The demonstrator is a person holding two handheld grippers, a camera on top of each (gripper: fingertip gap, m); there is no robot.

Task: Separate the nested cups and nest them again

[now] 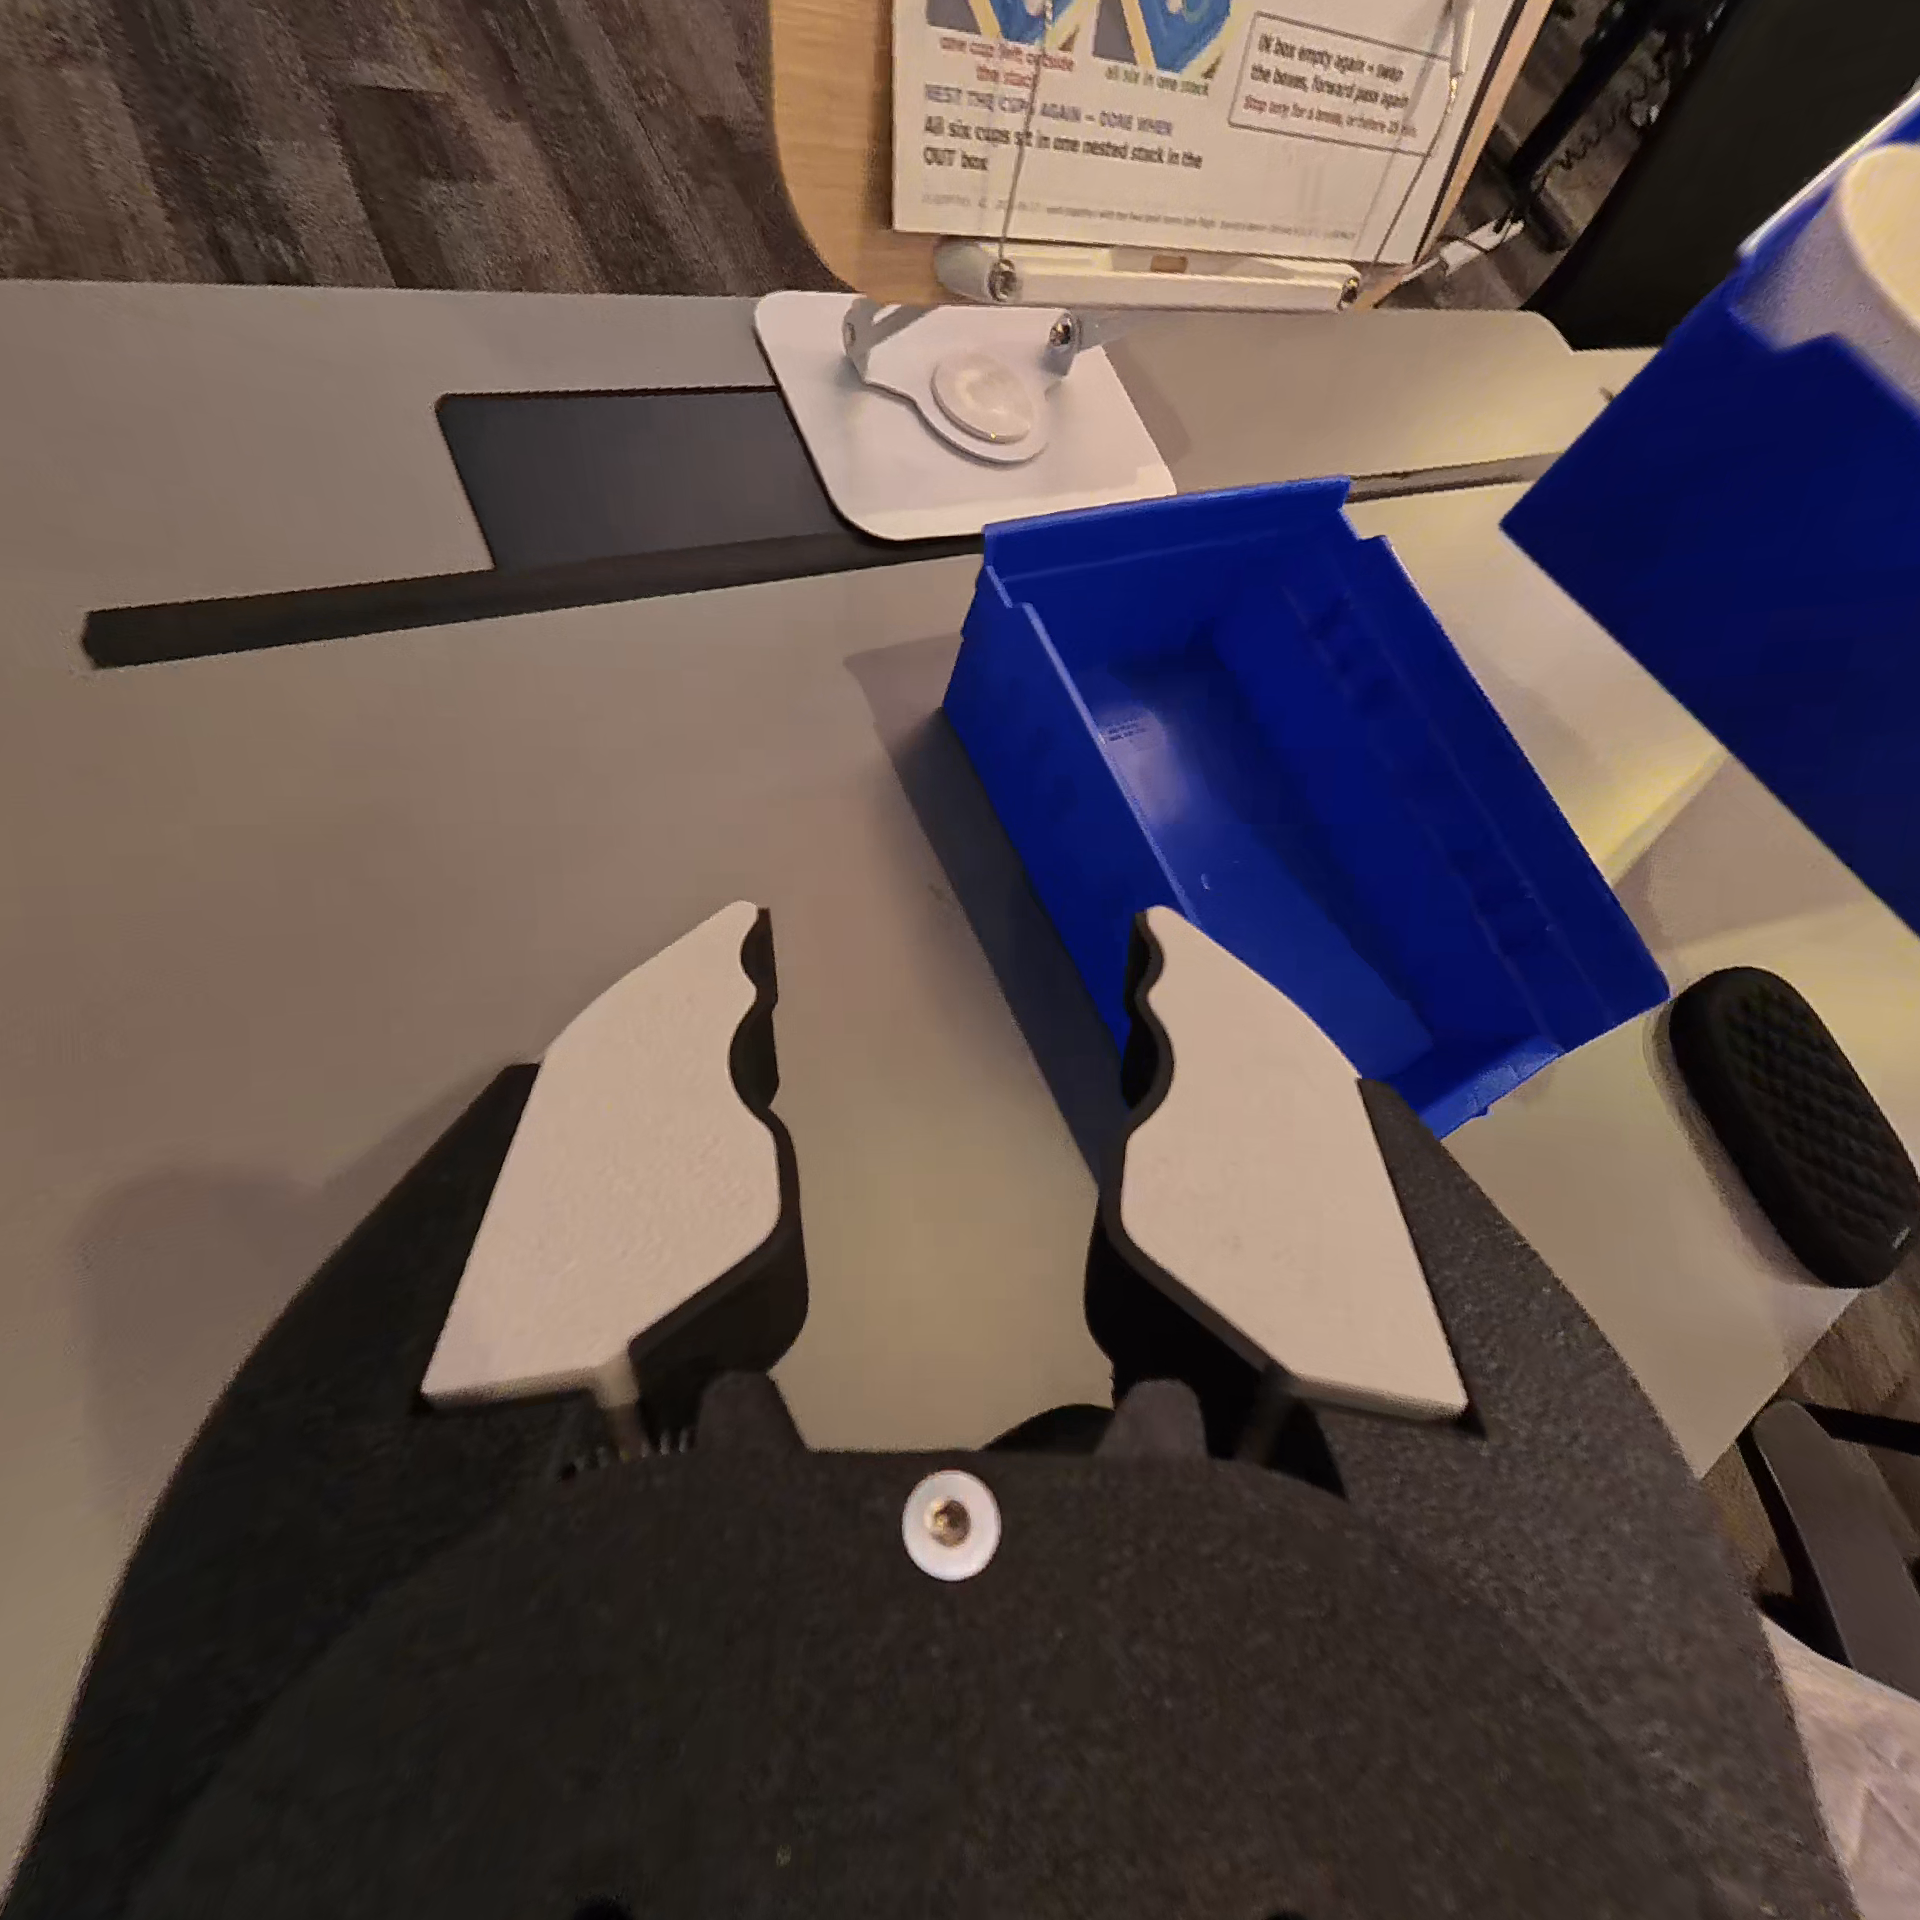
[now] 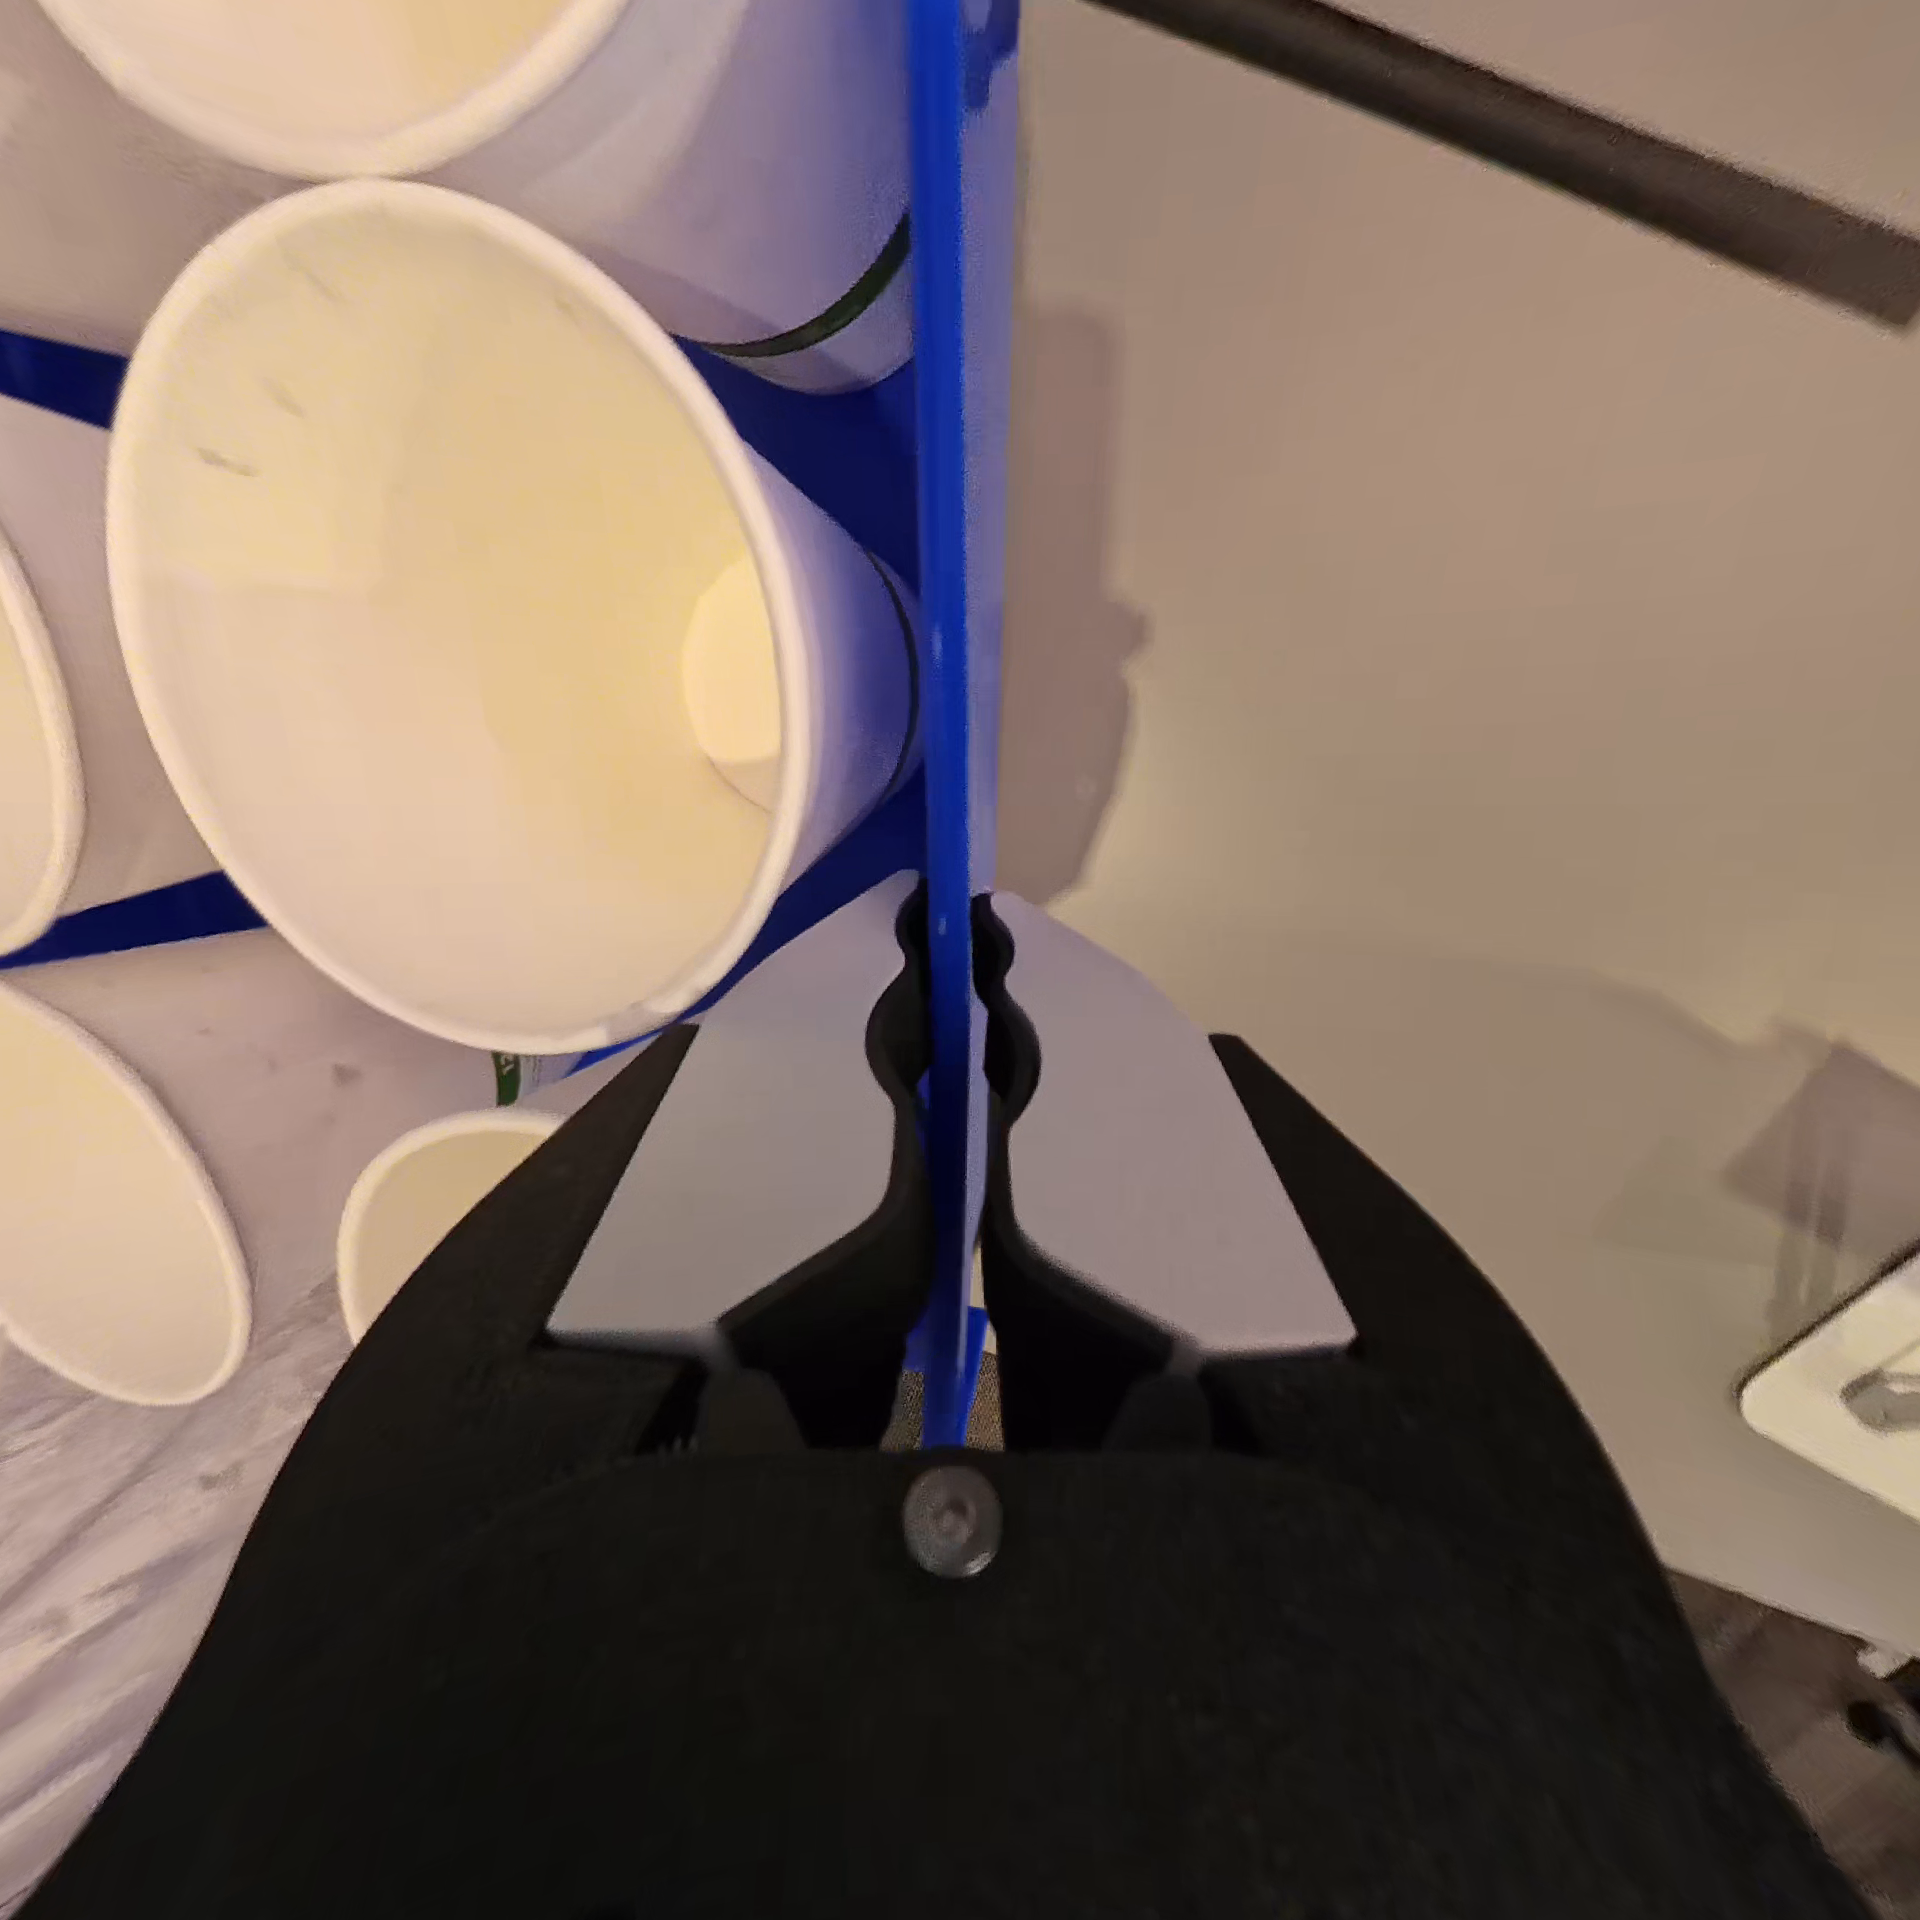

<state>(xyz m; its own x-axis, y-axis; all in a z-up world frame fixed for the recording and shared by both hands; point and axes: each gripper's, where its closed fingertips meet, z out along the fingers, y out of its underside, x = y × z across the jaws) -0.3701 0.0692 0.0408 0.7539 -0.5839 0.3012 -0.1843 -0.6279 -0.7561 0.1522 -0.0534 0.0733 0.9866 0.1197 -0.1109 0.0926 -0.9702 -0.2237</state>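
Pinching the bin wall (image 2: 940, 644) with my right gripper (image 2: 948, 914), I am lifting it; loose cups (image 2: 447, 613) inside are risking to fall if it tilts. My left gripper (image 1: 951, 920) is hovering spread, empty.

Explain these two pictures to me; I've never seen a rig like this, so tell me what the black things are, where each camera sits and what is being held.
No robot here: a person carries two hand-held grippers, each with a camera looking forward along its jaws.

The left wrist view shows the black-and-grey left gripper, jaws open and holding nothing, above a grey table. On the table lies an empty blue plastic bin, with a white stand holding a printed sheet behind it.

The right wrist view shows the right gripper, jaws shut on the thin wall of a second blue plastic bin. That bin is lifted and tilted, and holds several separate white paper cups. It also shows at the left view's right edge.
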